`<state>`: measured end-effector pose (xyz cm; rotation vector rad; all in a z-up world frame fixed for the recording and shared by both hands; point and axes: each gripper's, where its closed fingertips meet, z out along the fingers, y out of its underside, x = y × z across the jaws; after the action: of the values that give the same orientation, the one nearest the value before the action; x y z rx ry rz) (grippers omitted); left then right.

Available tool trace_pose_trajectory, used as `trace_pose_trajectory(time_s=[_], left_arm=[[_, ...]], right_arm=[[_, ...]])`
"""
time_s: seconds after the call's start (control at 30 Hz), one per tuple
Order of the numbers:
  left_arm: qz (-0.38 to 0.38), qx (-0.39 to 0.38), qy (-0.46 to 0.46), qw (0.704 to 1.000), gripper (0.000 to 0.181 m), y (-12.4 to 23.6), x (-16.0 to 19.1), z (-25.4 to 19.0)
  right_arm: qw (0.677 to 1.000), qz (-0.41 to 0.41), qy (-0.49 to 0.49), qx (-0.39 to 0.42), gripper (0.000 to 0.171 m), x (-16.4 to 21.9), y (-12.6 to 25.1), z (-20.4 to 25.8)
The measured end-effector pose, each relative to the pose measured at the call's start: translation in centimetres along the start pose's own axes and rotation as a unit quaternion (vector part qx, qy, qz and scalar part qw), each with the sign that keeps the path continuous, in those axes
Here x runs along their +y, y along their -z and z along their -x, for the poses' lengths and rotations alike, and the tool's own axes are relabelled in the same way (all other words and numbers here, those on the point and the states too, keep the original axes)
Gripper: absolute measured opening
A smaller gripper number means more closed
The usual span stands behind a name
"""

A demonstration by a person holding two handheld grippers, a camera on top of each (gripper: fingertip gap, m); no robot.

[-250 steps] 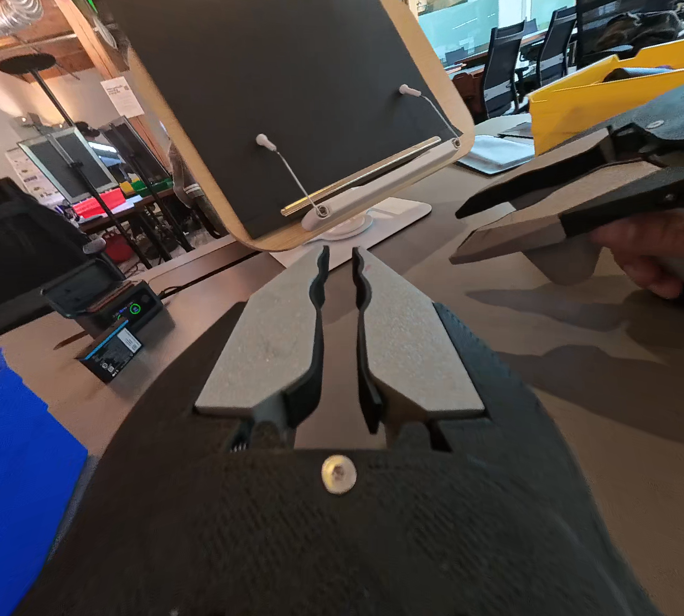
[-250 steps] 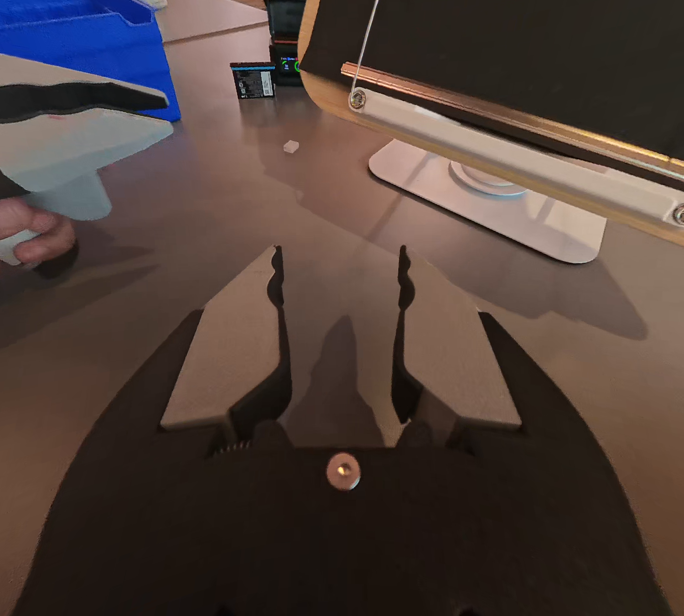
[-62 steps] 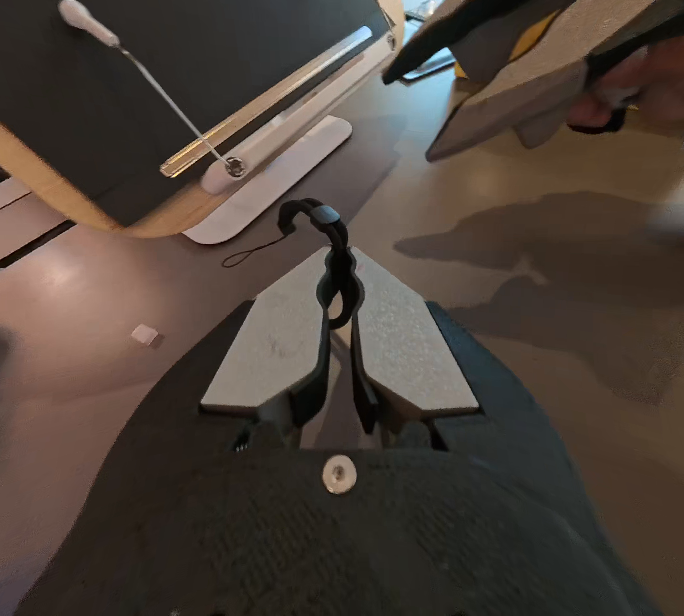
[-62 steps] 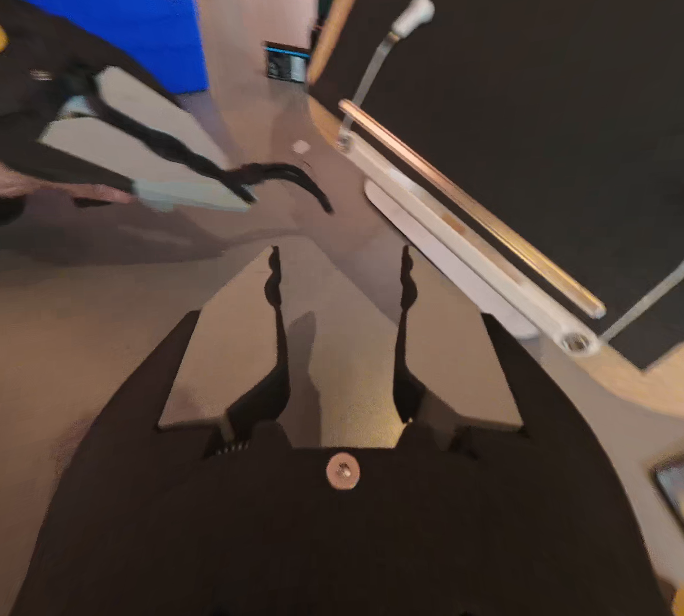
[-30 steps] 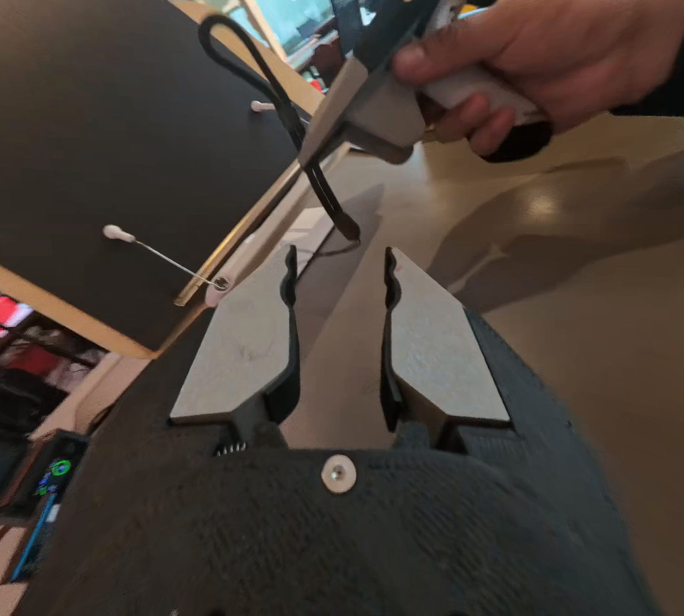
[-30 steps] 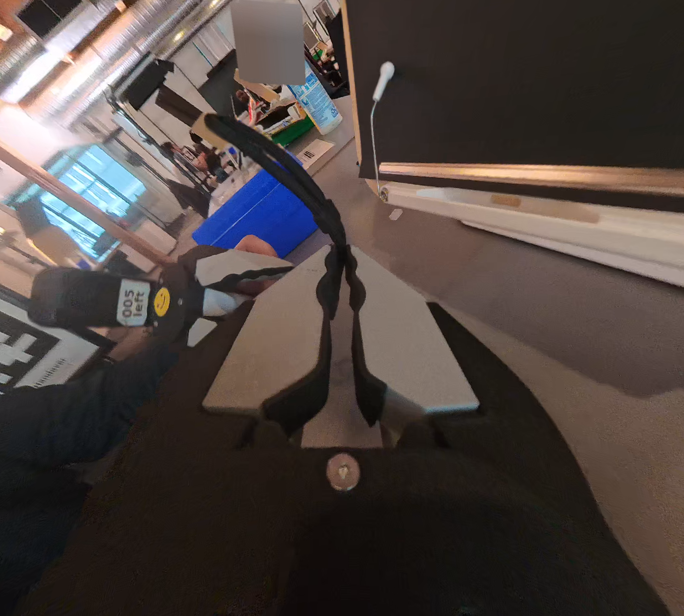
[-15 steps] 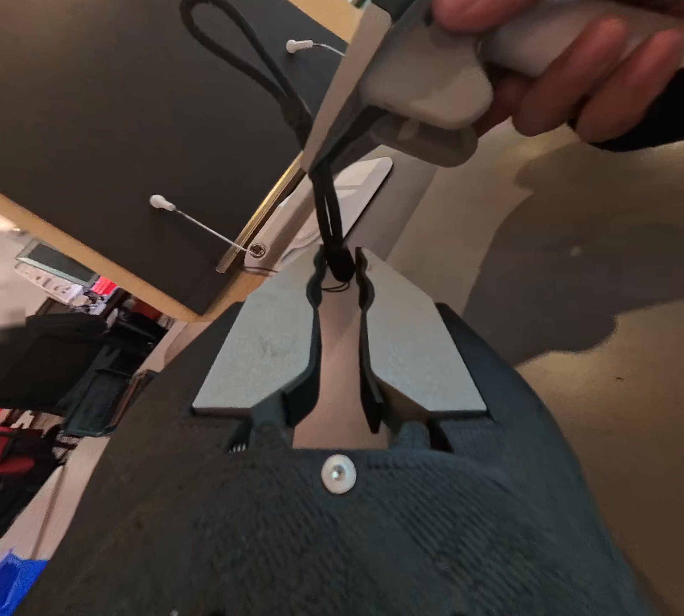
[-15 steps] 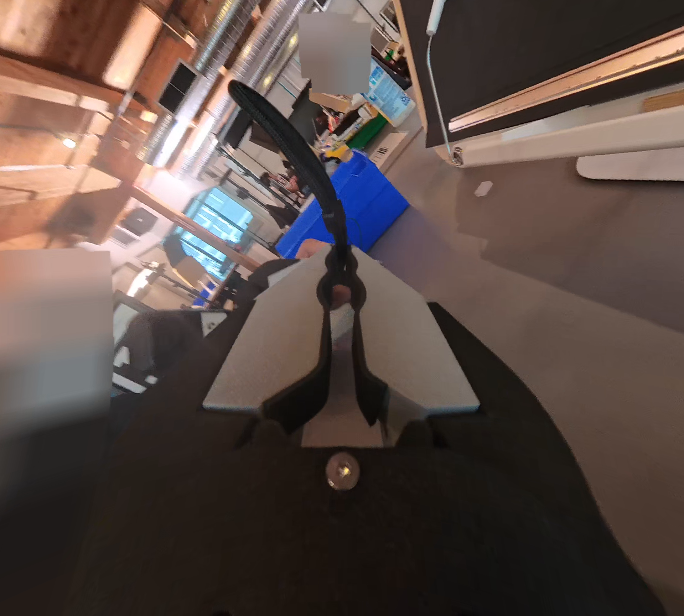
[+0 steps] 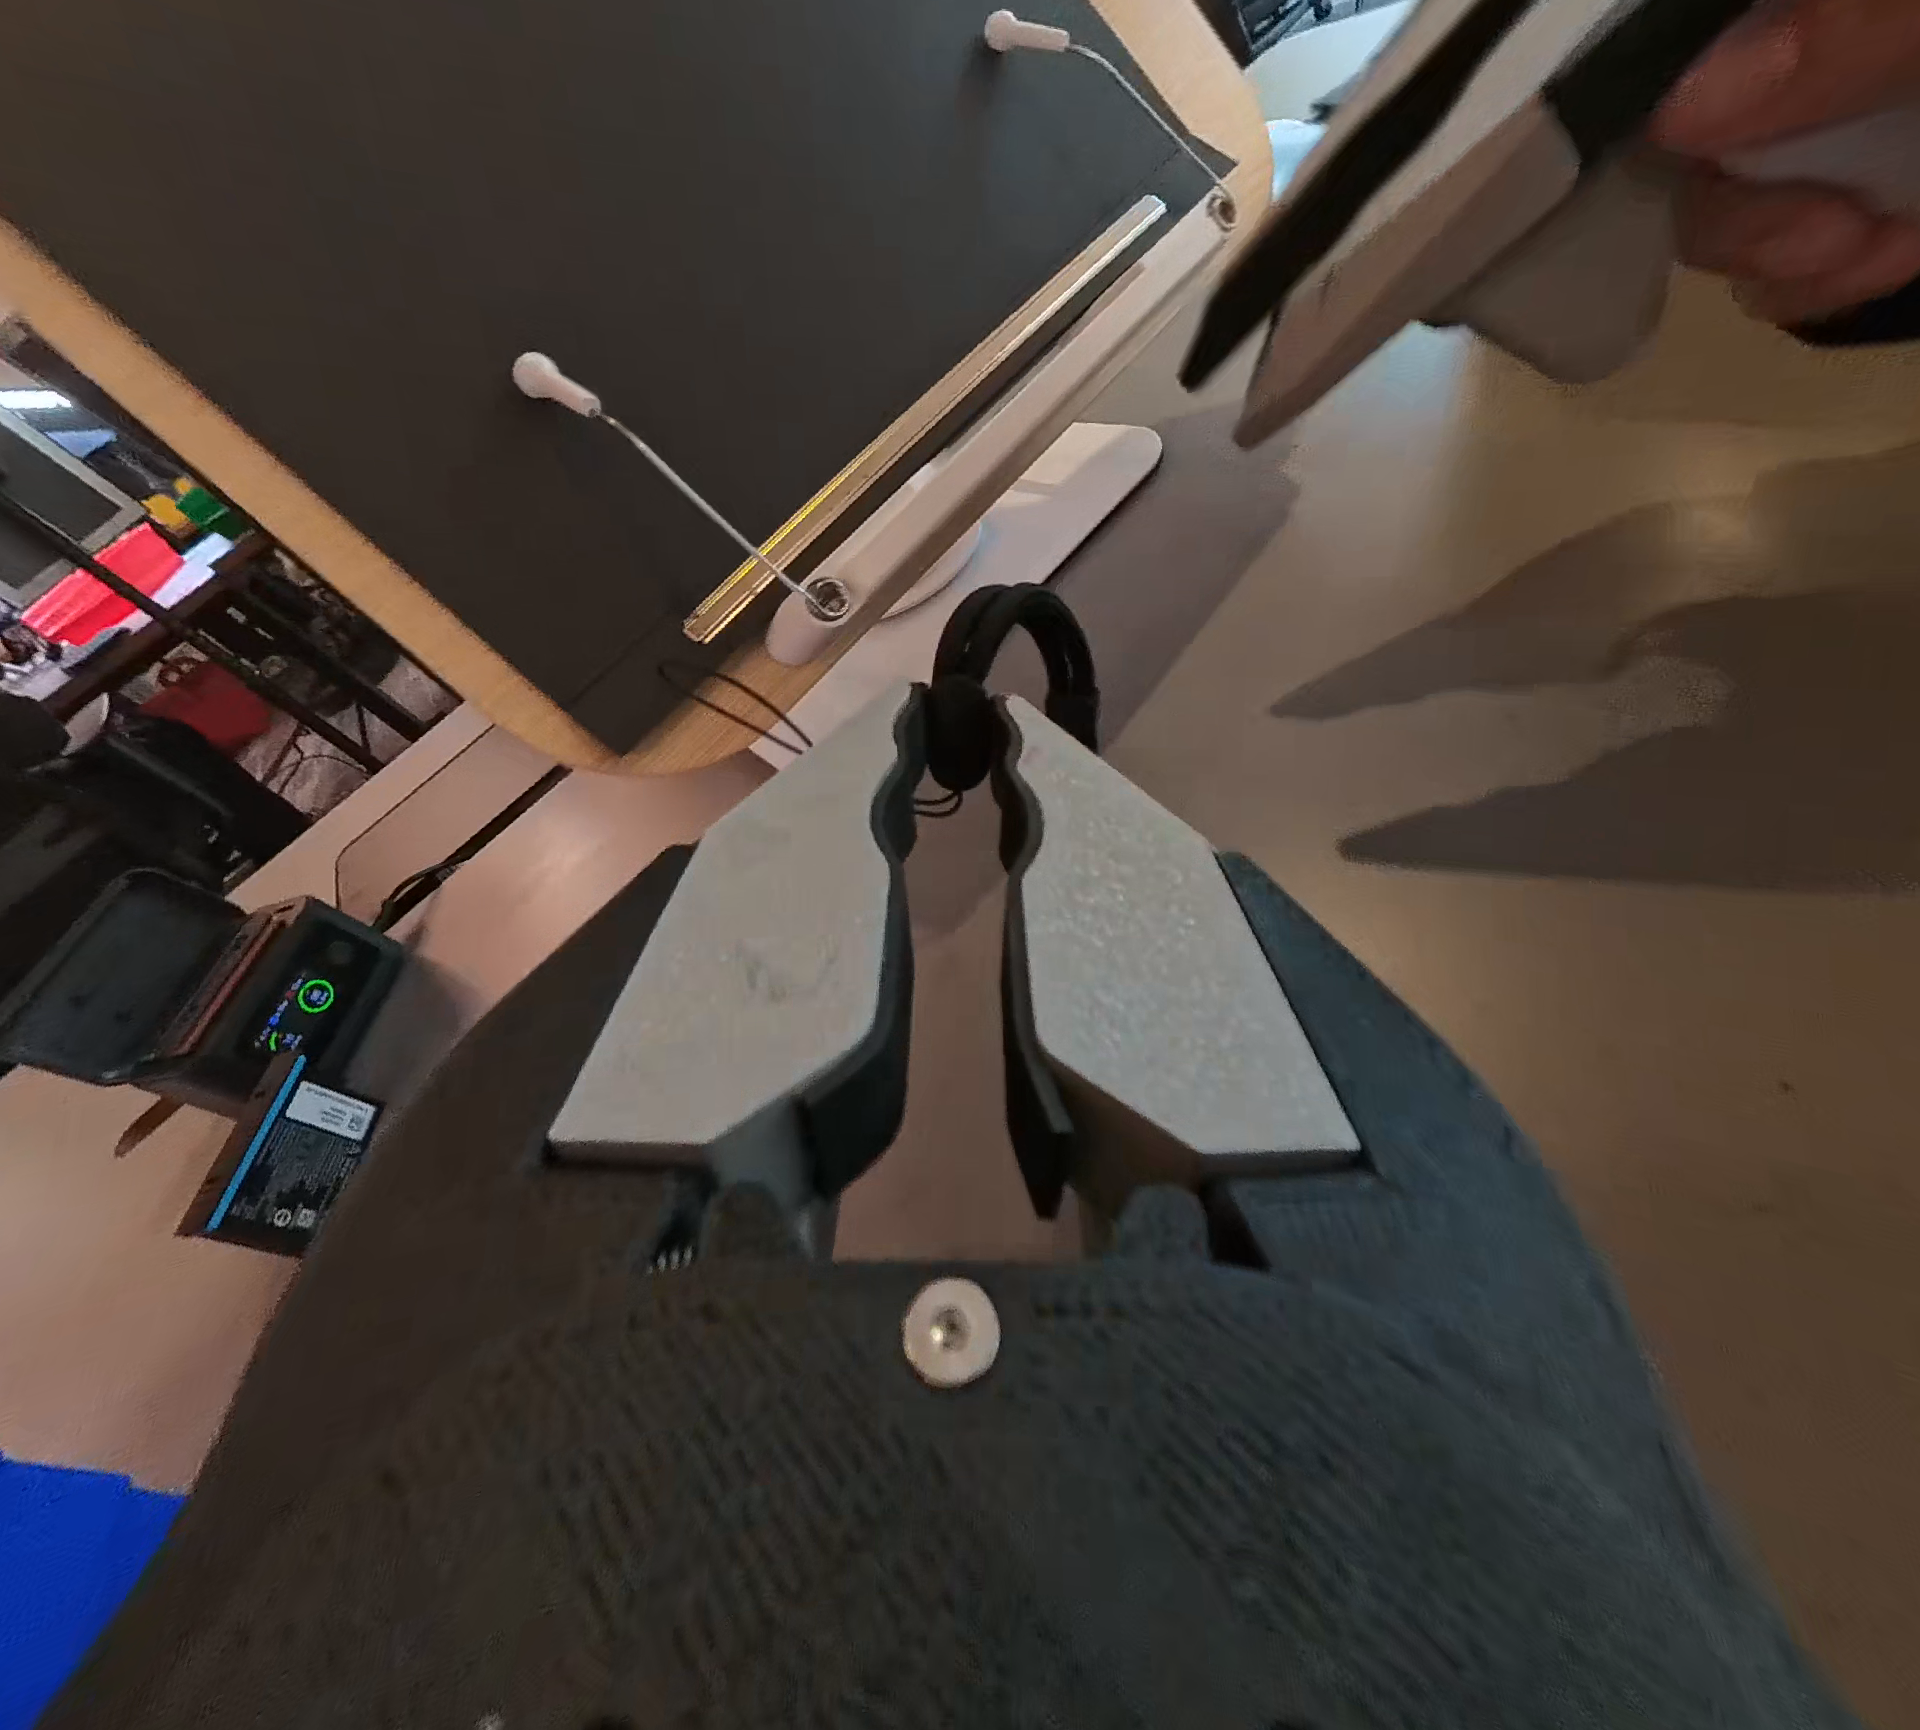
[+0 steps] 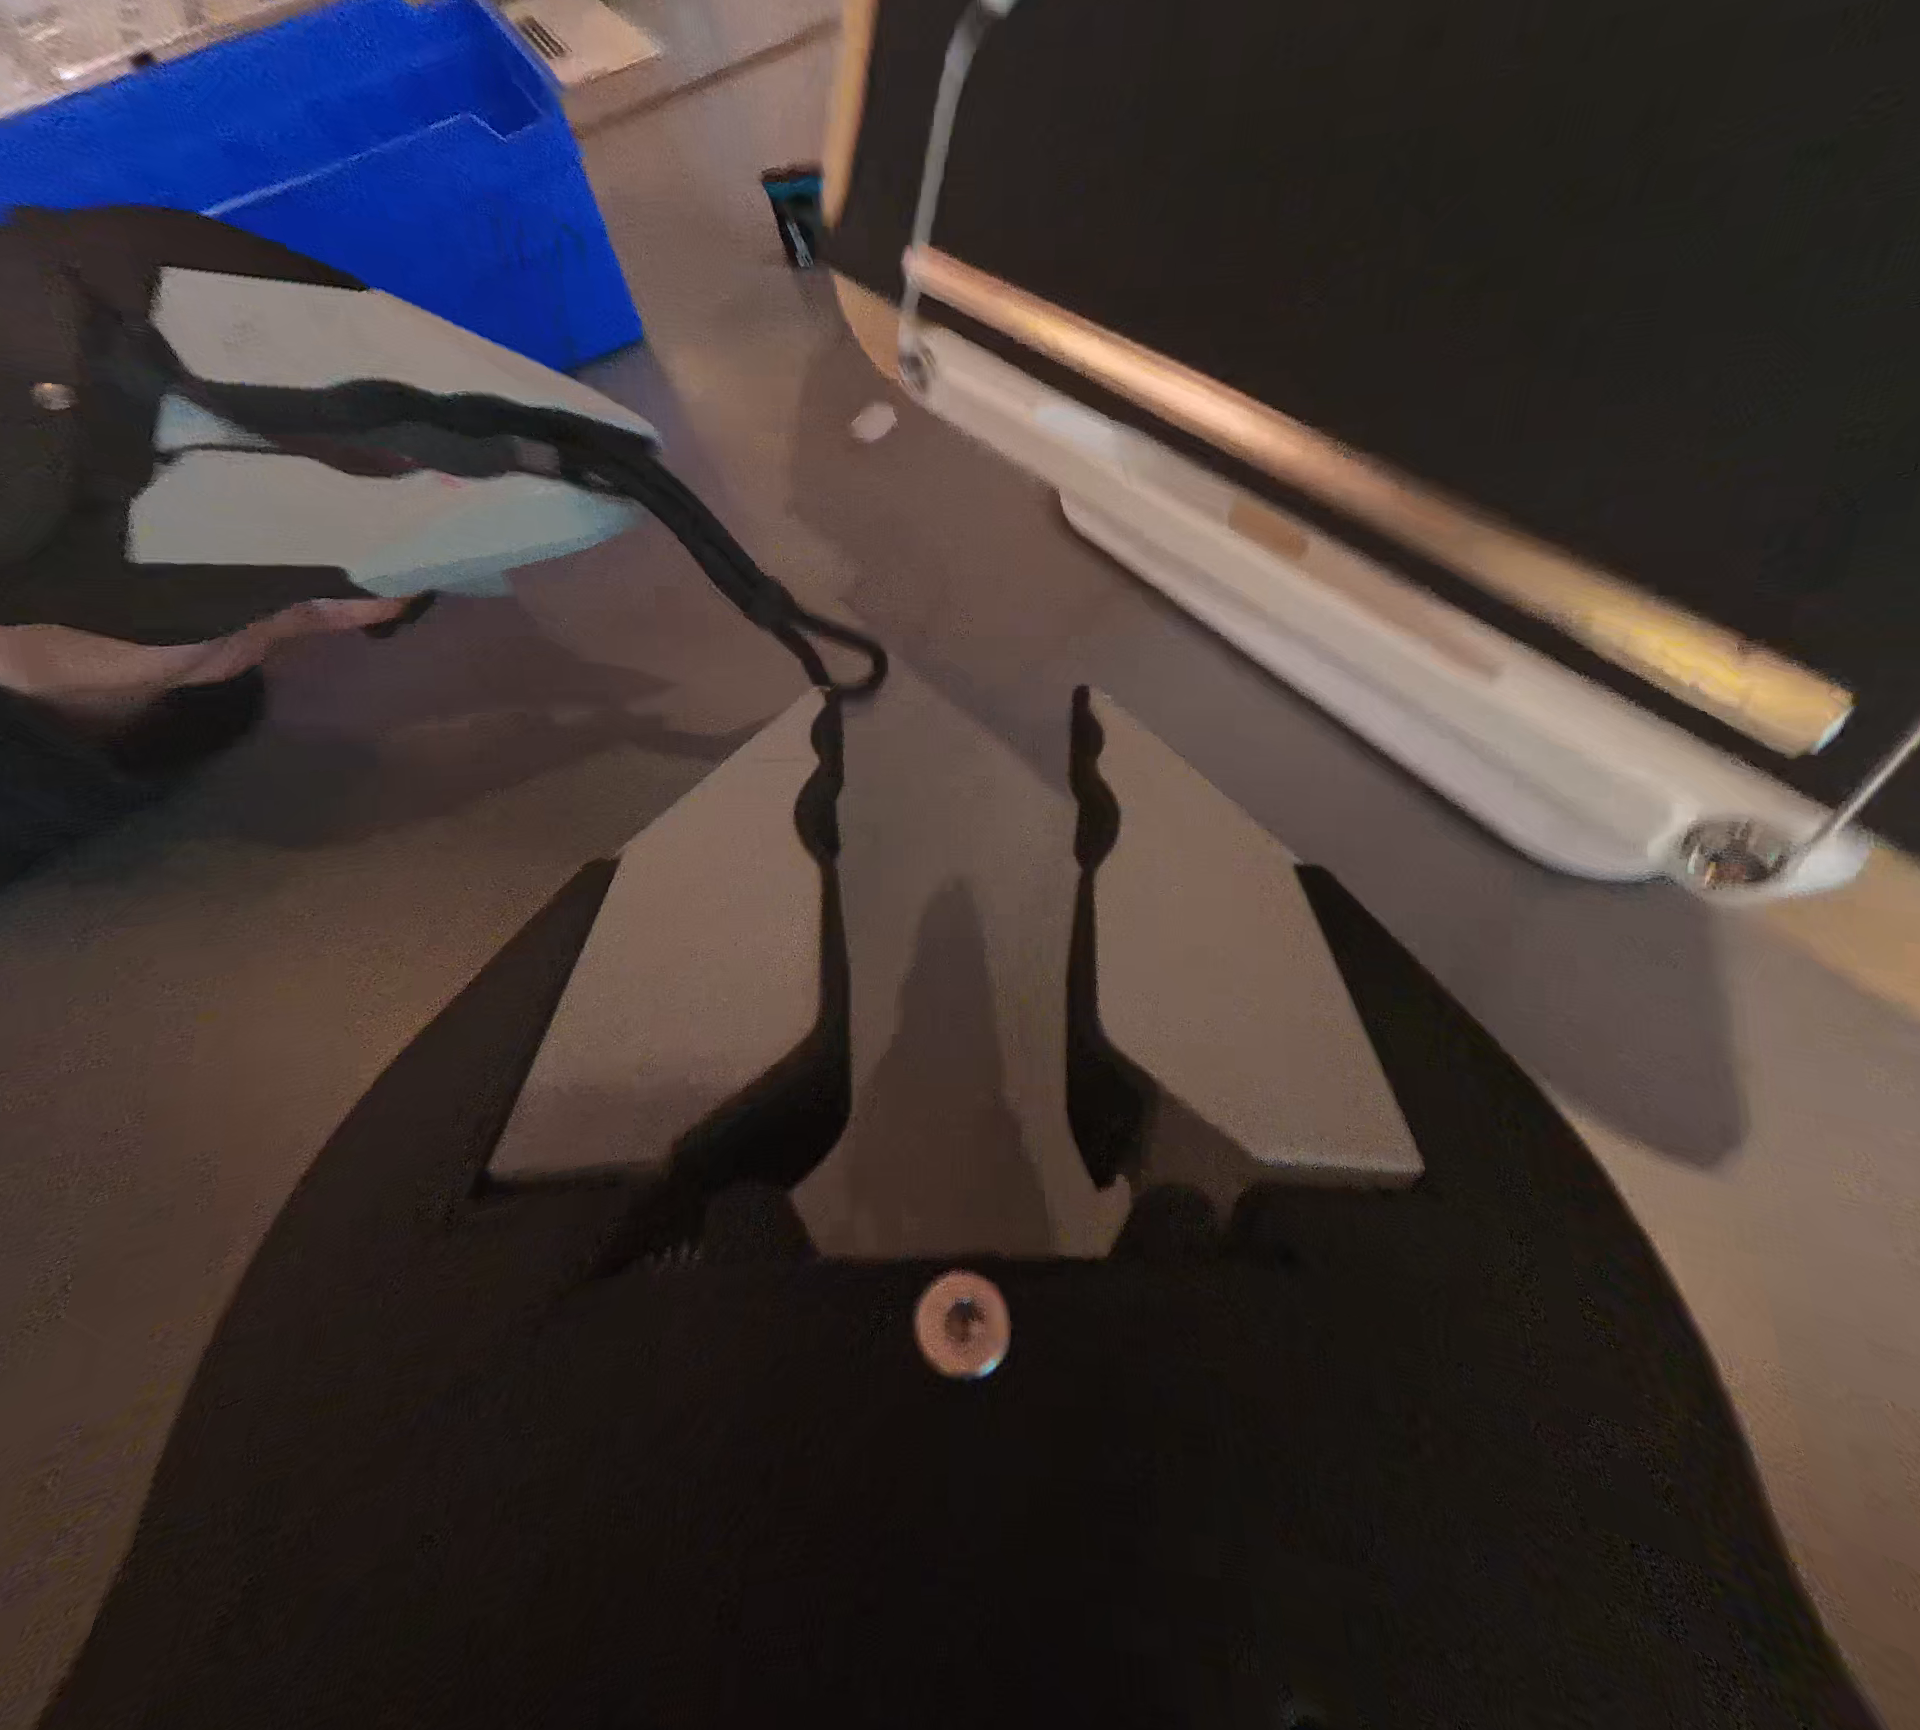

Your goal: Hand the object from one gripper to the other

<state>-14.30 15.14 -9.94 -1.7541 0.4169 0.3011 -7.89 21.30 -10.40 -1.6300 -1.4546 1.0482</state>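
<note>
Two tools share my views, above a beige tabletop that carries a large black board on a white stand. From largest to smallest: the board fills the upper left of my left wrist view, and a blue bin sits beyond my left tool in the right wrist view. My left tool is pressed together on the black cord loop, pinching its knotted end at the very fingertips, the loop curling forward past them. My right tool is spread, nothing between its fingers; the cord's free end hangs just beside its left fingertip.
</note>
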Motion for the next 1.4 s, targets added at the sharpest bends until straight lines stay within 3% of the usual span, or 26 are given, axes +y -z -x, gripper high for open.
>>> trace_pose_trajectory(time_s=[0.07,0.2,0.27,0.33,0.4,0.47,0.57,0.67,0.77,0.9,0.93,1.0,1.13,1.3,1.4], left_arm=[[-0.009,0.017,-0.006,1.000,0.008,0.0,-0.4,-0.9],[-0.038,0.068,0.001,0.997,0.009,0.2,-1.5,-3.0],[-0.051,0.098,0.009,0.994,0.009,0.5,-2.0,-4.0],[-0.051,0.115,0.028,0.992,0.008,0.6,-2.2,-4.4],[-0.046,0.112,0.046,0.992,0.009,0.6,-2.0,-4.0],[-0.048,0.089,0.050,0.994,0.017,0.5,-1.8,-3.0],[-0.045,0.072,0.016,0.996,0.028,0.4,-1.5,-2.9],[-0.041,0.105,0.044,0.993,0.032,0.1,-1.7,-4.9],[-0.049,0.113,0.072,0.990,0.040,0.0,-2.3,-5.7],[-0.054,0.125,0.061,0.989,0.043,0.1,-2.2,-6.3],[-0.057,0.133,0.059,0.988,0.037,0.1,-2.3,-6.6],[-0.053,0.140,0.047,0.988,0.001,0.1,-2.2,-7.0],[-0.050,0.139,0.065,0.987,0.000,0.4,-2.3,-5.9],[-0.053,0.110,0.152,0.981,0.000,0.6,-1.9,-2.2],[-0.053,0.096,0.154,0.982,0.000,0.7,-1.5,-0.9]], right_arm=[[0.997,-0.033,0.061,-0.033,0.054,-1.5,0.4,2.5],[0.986,-0.010,0.161,-0.031,0.057,-0.7,-1.0,5.5],[0.977,0.012,0.212,0.020,0.031,0.1,-1.7,4.9],[0.969,0.030,0.246,0.021,0.000,0.8,-2.0,5.4],[0.975,0.031,0.220,0.011,0.000,0.7,-2.0,5.3],[0.991,0.018,0.135,0.000,0.000,0.0,-1.6,4.3],[0.998,-0.064,-0.004,-0.028,0.000,-2.1,0.0,2.5],[0.963,-0.191,-0.140,-0.131,0.000,-5.1,2.0,3.0],[0.933,-0.205,-0.220,-0.198,0.000,-5.2,1.8,3.8],[0.929,-0.190,-0.226,-0.224,0.000,-4.7,0.7,5.5],[0.926,-0.191,-0.229,-0.232,0.000,-4.8,0.6,5.9],[0.922,-0.188,-0.231,-0.248,0.000,-4.8,0.4,6.6],[0.944,-0.159,-0.206,-0.202,0.001,-3.7,0.0,5.0],[0.984,-0.047,-0.146,-0.096,0.038,-0.3,-0.8,1.1],[0.996,0.002,-0.074,-0.050,0.044,1.0,-0.9,0.4]])
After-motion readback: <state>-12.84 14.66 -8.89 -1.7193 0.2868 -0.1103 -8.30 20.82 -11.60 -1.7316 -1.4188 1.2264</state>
